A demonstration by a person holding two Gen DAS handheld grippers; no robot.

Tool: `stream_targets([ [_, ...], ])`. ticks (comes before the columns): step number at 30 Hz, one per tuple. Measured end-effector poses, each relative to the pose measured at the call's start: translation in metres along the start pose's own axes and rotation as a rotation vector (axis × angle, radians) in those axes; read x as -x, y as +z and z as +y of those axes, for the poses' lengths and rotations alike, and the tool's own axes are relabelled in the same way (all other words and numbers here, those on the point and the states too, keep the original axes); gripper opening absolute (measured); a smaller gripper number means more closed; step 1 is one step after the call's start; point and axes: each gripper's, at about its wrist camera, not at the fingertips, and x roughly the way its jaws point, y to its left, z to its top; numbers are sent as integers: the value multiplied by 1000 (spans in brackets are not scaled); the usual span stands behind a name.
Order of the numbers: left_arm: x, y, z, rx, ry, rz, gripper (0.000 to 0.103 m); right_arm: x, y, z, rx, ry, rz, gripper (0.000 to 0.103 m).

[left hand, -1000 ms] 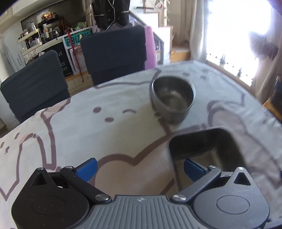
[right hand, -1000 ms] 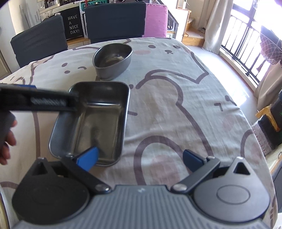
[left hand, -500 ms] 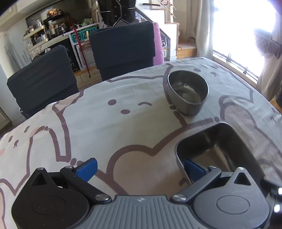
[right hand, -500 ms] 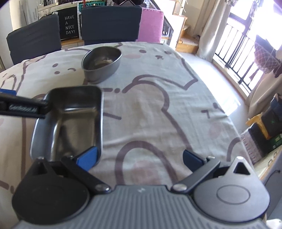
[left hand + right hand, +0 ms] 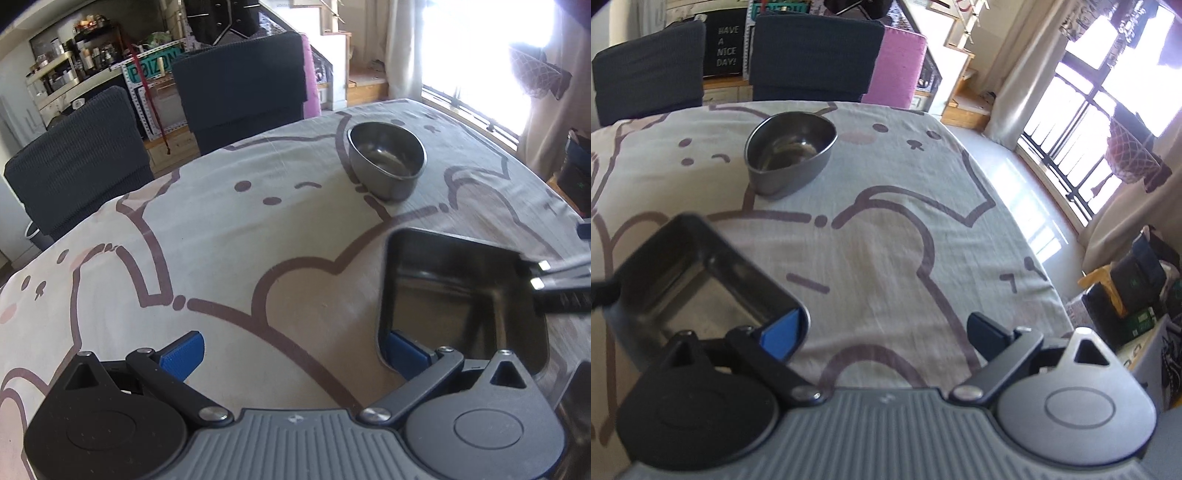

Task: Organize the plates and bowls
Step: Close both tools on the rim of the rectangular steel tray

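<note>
A rectangular steel tray [image 5: 461,295] lies on the cartoon-print tablecloth [image 5: 258,229], and an oval steel bowl [image 5: 386,162] stands beyond it. My left gripper [image 5: 295,354] is open; its right pad is at the tray's near left corner, touching nothing that I can see. In the right wrist view the tray [image 5: 694,280] sits at lower left with the bowl [image 5: 790,151] behind it. My right gripper [image 5: 882,338] is wide and its jaws are closing. Its left pad is inside the tray, the tray's right wall stands between the jaws, and the right pad is clear of it.
Two dark chairs [image 5: 240,81] stand at the table's far side, with a pink panel [image 5: 897,70] beside them. The table's right edge [image 5: 1015,229] drops toward a bright window and floor clutter. The right gripper's finger [image 5: 554,284] crosses the tray's right side.
Both grippers have shifted along the tray. The right gripper's finger has come into the left wrist view from the right. In the right wrist view the tray has slid to the lower left.
</note>
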Motion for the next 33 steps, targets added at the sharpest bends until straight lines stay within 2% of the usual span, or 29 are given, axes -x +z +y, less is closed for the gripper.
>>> stream_targets([
  [5, 5, -7, -1, -26, -43, 26, 103, -4, 10, 6, -63, 8, 2, 94],
  [10, 12, -12, -6, -42, -101, 31, 101, -6, 13, 10, -131, 71, 46, 73],
  [12, 13, -11, -6, -27, -118, 34, 96, -6, 13, 12, -139, 81, 71, 68],
  [14, 13, -9, -5, 6, -145, 36, 84, -6, 12, 9, -159, 113, 111, 67],
  [15, 14, -7, -5, 26, -154, 35, 81, -5, 11, 6, -182, 137, 125, 64],
  [17, 15, -4, -5, 59, -171, 29, 69, -3, 9, -2, -227, 190, 141, 56],
  [20, 16, 0, -7, 99, -198, 23, 56, 2, 4, -10, -267, 248, 160, 43],
  [25, 16, 4, -12, 133, -221, 30, 42, 9, -1, -10, -257, 318, 154, 21],
  [29, 13, 4, -13, 158, -233, 40, 26, 12, -1, -7, -244, 361, 163, 12],
  [33, 12, 6, -10, 204, -238, 26, 25, 13, -1, -1, -208, 338, 155, 12],
])
